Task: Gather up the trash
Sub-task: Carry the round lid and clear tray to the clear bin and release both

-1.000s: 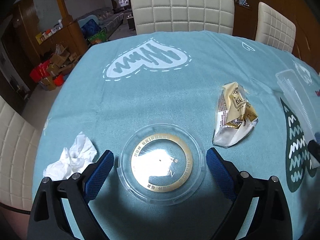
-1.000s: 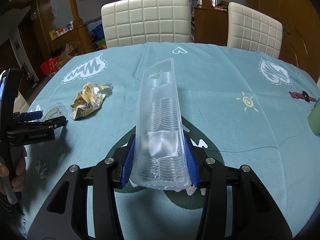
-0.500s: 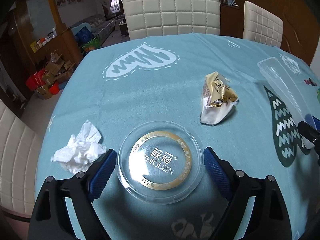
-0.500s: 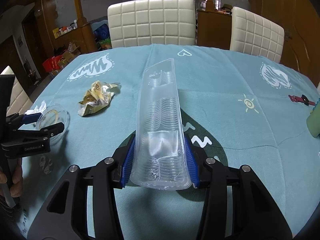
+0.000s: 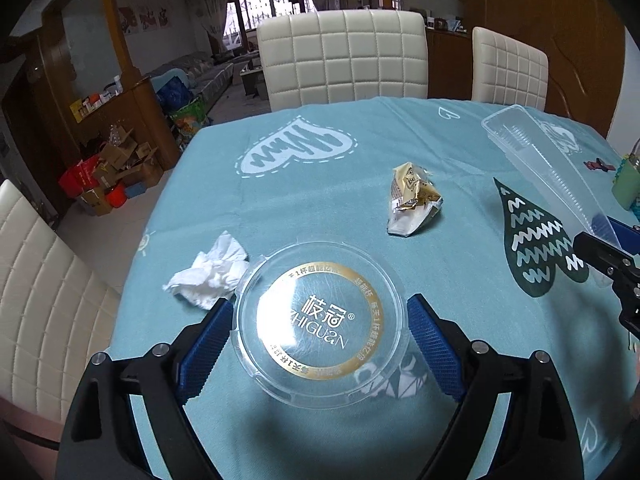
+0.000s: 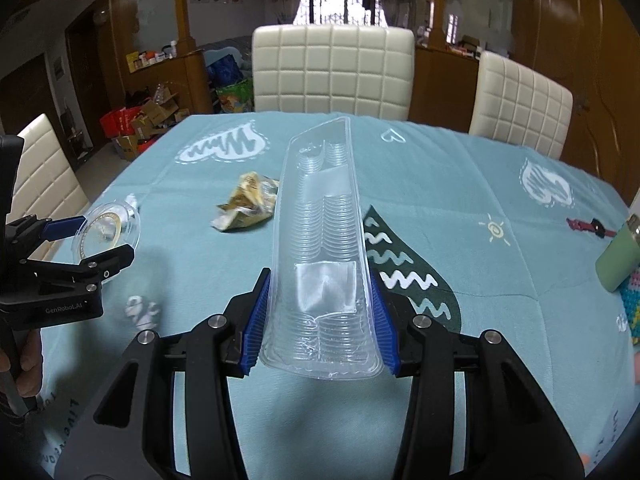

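A round clear lid (image 5: 320, 272) with a gold ring hangs above the teal tablecloth (image 5: 320, 152), throwing a shadow on it. My left gripper (image 5: 320, 306) is shut on the lid, blue pads pressing its rim on both sides. The right wrist view shows the same lid (image 6: 108, 232) tilted in the left gripper (image 6: 96, 240). My right gripper (image 6: 318, 280) is shut on the near end of a long clear plastic tray (image 6: 320, 220), which points away from me. A crumpled gold snack wrapper (image 5: 412, 200) and a white tissue (image 5: 212, 276) lie on the cloth.
White padded chairs (image 6: 332, 72) stand at the far side and left of the table. A green container (image 6: 618, 256) sits on a crocheted mat at the right edge. The table's left edge drops to the floor near the tissue. A hand (image 6: 24, 364) grips the left tool.
The left jaws closed onto the lid's rim and lifted it off the cloth. Both grippers rose and drew back, and the tray stayed in the right one.
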Available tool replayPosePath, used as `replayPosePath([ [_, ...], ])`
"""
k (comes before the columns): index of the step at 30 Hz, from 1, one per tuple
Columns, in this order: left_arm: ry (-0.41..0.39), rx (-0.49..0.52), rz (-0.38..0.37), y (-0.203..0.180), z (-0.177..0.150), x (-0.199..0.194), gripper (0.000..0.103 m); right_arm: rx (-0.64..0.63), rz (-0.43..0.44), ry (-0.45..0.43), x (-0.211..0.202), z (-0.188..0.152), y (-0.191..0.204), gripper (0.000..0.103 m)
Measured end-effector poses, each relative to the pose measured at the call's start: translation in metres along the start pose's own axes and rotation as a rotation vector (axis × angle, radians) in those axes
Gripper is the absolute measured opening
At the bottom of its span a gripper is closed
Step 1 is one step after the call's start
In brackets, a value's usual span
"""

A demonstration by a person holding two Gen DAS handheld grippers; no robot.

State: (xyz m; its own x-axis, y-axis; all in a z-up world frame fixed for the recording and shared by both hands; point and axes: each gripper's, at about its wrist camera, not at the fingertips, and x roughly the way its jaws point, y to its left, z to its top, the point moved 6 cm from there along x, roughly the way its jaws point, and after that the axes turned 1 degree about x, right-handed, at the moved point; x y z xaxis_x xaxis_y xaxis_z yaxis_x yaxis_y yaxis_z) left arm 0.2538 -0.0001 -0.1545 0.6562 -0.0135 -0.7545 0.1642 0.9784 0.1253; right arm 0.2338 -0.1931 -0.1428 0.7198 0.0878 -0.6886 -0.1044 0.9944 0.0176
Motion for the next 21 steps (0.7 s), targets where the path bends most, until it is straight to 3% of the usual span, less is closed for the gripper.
replayPosePath([
  [12, -0.057, -0.043, 0.038, 0.054, -0.026, -0.045, 0.086, -0.124, 0.048, -0.029, -0.021, 0.006, 0.080, 0.050],
  [21, -0.083, -0.111, 0.107, 0.122, -0.057, -0.073, 0.086, -0.244, 0.114, -0.033, -0.024, 0.006, 0.167, 0.050],
])
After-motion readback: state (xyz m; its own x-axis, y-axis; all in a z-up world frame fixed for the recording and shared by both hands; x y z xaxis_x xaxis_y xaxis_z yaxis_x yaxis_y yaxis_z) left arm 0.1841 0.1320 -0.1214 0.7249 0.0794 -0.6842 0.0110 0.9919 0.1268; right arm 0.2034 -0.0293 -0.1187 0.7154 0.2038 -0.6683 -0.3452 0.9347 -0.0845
